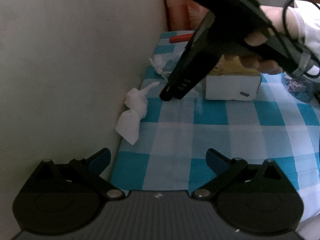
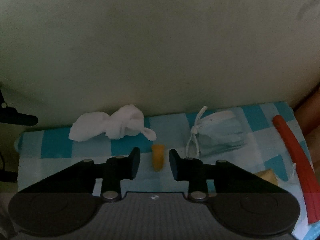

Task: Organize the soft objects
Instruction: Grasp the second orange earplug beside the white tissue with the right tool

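Left wrist view
Left claw (image 1: 158, 161): its two fingers are wide apart with nothing between them, low over the blue and white checked tabletop (image 1: 210, 132).
Right claw (image 1: 170, 95): its dark tip points down just beside the crumpled white cloth (image 1: 133, 114) by the pale wall (image 1: 70, 60).
White box (image 1: 232, 87): it sits behind that tip; keep clear of it.

Right wrist view
Small soft orange piece (image 2: 158, 160): it lies on the tabletop, right in the gap between the two fingers.
Right claw (image 2: 154, 165): the fingers are partly apart and do not touch the orange piece.
How to do it well: I think the next step is to pinch. Keep the piece in the middle, go down a little, squeeze gently.
White drawstring bag (image 2: 216, 138): just to the right; do not catch its string.
Red foam tube (image 2: 296, 160): far right, out of the way.
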{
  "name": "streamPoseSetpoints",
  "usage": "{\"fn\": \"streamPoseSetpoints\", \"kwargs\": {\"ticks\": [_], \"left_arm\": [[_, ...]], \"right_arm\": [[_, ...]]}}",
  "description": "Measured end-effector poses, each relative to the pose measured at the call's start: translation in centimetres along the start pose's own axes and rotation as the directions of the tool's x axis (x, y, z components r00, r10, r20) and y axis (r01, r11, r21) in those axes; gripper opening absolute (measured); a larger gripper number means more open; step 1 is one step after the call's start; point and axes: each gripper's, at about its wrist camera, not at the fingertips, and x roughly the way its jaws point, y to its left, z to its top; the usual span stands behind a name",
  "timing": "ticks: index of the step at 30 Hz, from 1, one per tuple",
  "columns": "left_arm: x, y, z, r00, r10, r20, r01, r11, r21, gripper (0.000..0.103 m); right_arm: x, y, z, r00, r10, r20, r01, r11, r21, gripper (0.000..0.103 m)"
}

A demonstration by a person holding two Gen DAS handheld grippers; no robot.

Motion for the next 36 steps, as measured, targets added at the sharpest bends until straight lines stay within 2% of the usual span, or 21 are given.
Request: {"fn": "streamPoseSetpoints", "kwargs": {"ticks": [4, 9, 14, 24, 36], "left_arm": [[0.0, -0.1, 0.1, 1.0, -0.014, 0.004, 0.014, 1.0, 0.005, 0.101], [0.1, -0.1, 0.2, 1.0, -0.022, 0.008, 0.022, 1.0, 0.003, 0.101], [0.1, 0.0, 0.2, 1.0, -0.025, 0.009, 0.025, 1.0, -0.004, 0.101], [0.1, 0.2, 0.2, 1.0, -0.023, 0.011, 0.023, 1.0, -0.002, 0.101], [0.8, -0.4, 1.1, 0.999, 0.001, 0.042, -0.002, 1.0, 0.031, 0.098]], "right_arm": [[0.8, 0.0, 0.2, 1.0, -0.004, -0.019, 0.004, 1.0, 0.004, 0.029], [1.3, 0.1, 0.4, 1.0, -0.003, -0.031, 0.003, 1.0, 0.002, 0.026], [1.6, 0.3, 0.6, 0.999, -0.025, -0.037, 0.025, 1.0, -0.01, 0.016], [0.7, 1.3, 0.1, 0.999, -0.034, -0.022, 0.034, 0.999, -0.009, 0.015], [-5.3, 3.1, -1.2, 0.998, -0.028, 0.048, 0.029, 0.999, -0.015, 0.015]]}}
